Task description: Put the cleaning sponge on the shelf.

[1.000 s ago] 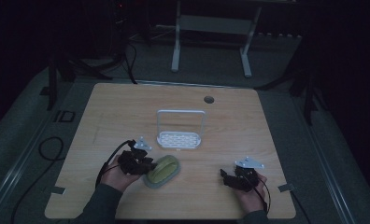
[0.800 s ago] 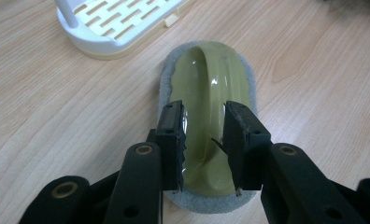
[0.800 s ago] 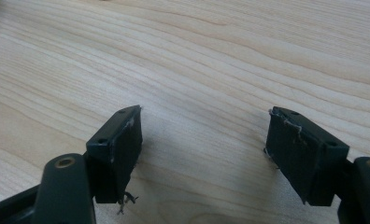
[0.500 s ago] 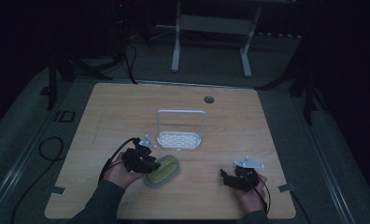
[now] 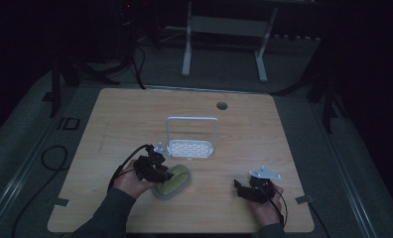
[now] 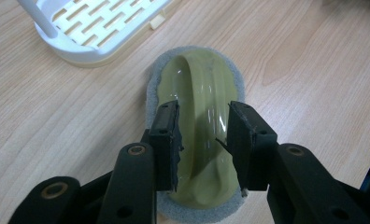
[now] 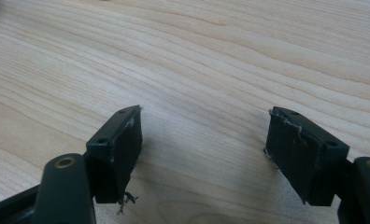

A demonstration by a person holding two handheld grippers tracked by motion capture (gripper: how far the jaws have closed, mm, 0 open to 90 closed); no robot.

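Left hand-held gripper [image 6: 202,140], jaws apart, straddles the scrubber [image 6: 197,126] handle: close squarely on it. Right hand-held gripper [image 7: 204,156] gapes idle.

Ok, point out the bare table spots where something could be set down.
Bare wood lies behind the white rack up to the round hole, along the table's left edge, and between sponge and right gripper. Crowded: the rack, sponge and left gripper cluster.
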